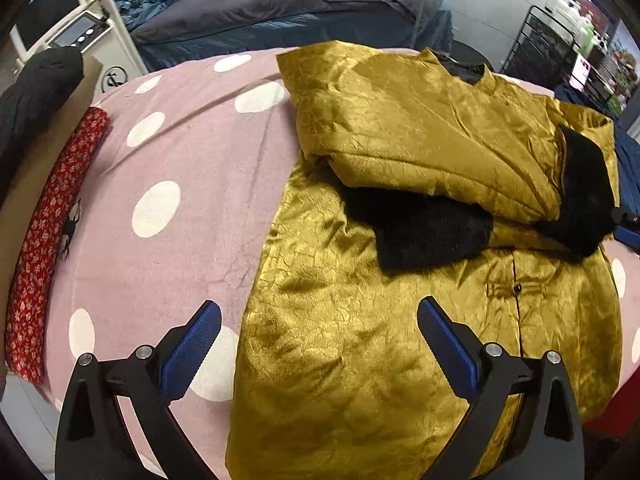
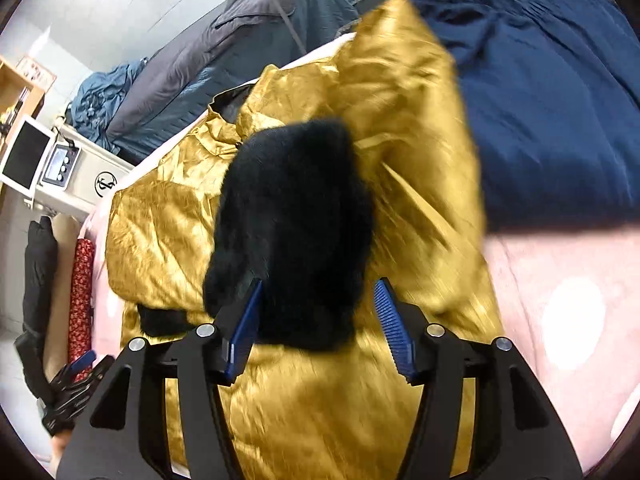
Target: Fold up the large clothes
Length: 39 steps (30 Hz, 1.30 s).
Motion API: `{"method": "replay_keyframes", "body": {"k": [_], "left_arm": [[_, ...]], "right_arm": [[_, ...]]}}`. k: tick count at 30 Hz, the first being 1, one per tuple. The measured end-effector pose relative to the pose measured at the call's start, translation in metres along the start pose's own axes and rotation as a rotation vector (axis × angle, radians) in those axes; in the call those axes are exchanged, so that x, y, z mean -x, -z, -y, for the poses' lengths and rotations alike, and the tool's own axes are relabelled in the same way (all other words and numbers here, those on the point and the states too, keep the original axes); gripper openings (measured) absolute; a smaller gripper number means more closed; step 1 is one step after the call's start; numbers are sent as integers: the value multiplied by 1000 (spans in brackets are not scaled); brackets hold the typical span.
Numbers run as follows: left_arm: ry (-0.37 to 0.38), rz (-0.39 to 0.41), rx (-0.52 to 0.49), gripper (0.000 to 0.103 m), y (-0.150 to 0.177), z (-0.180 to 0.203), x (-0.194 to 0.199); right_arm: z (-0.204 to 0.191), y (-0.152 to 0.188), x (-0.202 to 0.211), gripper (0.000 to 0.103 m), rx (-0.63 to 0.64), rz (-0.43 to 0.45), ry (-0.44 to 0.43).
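Observation:
A shiny gold jacket (image 1: 400, 320) with black fur cuffs lies on the pink polka-dot cover (image 1: 180, 152). One sleeve is folded across the chest, its fur cuff (image 1: 424, 232) on the front. The other sleeve lies at the right with its fur cuff (image 1: 584, 200). My left gripper (image 1: 318, 332) is open above the jacket's lower left edge. My right gripper (image 2: 318, 304) is open just over the right sleeve's fur cuff (image 2: 292, 224); the jacket (image 2: 168, 232) spreads beyond, partly blurred. The right gripper's tip shows at the left wrist view's right edge (image 1: 626, 224).
A red floral cloth (image 1: 52, 232) and a black garment (image 1: 36, 92) lie along the left edge. A navy garment (image 2: 552, 112) lies beside the jacket on the right. Grey and blue bedding (image 1: 280, 12) is piled behind. A white cabinet with a monitor (image 2: 24, 160) stands at the far left.

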<state>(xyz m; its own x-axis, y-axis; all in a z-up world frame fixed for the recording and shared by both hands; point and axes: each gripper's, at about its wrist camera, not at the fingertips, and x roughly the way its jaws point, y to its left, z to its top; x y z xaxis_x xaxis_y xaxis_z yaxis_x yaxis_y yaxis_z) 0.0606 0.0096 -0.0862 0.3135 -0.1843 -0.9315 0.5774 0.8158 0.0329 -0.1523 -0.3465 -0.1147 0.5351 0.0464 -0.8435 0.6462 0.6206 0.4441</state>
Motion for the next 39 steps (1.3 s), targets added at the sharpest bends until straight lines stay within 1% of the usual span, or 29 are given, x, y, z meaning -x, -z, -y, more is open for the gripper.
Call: {"method": "replay_keyframes", "body": {"k": [2,5,8,9,12,16,18,20,21,22,25,27,29,30,32,33,34,35,37,39], "left_arm": [[16,-17,-12,96,5,-3,-2],[29,-63,-48,96,15,-4,-12],[37,-93,-107,96,26,3,-21],[31,-108,-138,96,30,9,-26],[-7,-140,-201,96,41,21,-41],[-8,-128,-229,96,50,28,-54],[-40,-127,-242,96,53,29,-59],[-69,-105,-249,95,49,31,-55],[-86,-87,-247,88,48,30,-50],[-75,-78,-236,85,45,27,-44],[33,-68,-159,84,37,5,-27],[84,-68,-119,85,33,-16,-21],[132,-96,-94,85,34,-36,-22],[158,-116,-86,84,37,-45,-25],[174,-151,-97,83,43,-53,-32],[185,-166,-103,83,45,-57,-35],[209,-182,-102,82,48,-60,-39],[248,-204,-90,82,53,-62,-42],[303,-244,-69,82,60,-65,-48],[307,-277,-67,82,70,-67,-59]], "right_arm": [[7,10,6,65,-9,-11,29],[21,28,11,65,45,-66,99],[24,59,0,65,156,-174,157],[23,67,-3,65,193,-196,175],[13,100,-18,65,364,-260,279],[7,116,-25,65,441,-225,336],[6,120,-31,67,447,-227,345],[6,120,-34,67,425,-236,337],[6,118,-33,67,412,-232,331],[9,114,-27,67,389,-221,315],[22,107,0,67,316,-161,271],[44,101,18,67,213,-158,209],[69,98,29,67,115,-175,161],[80,99,32,67,79,-186,152],[104,104,35,67,-8,-224,120],[115,109,36,67,-43,-246,82],[120,113,35,67,-58,-261,58],[122,116,36,67,-65,-275,39],[121,132,34,67,-73,-309,-6],[118,148,27,67,-84,-341,-34]]}}
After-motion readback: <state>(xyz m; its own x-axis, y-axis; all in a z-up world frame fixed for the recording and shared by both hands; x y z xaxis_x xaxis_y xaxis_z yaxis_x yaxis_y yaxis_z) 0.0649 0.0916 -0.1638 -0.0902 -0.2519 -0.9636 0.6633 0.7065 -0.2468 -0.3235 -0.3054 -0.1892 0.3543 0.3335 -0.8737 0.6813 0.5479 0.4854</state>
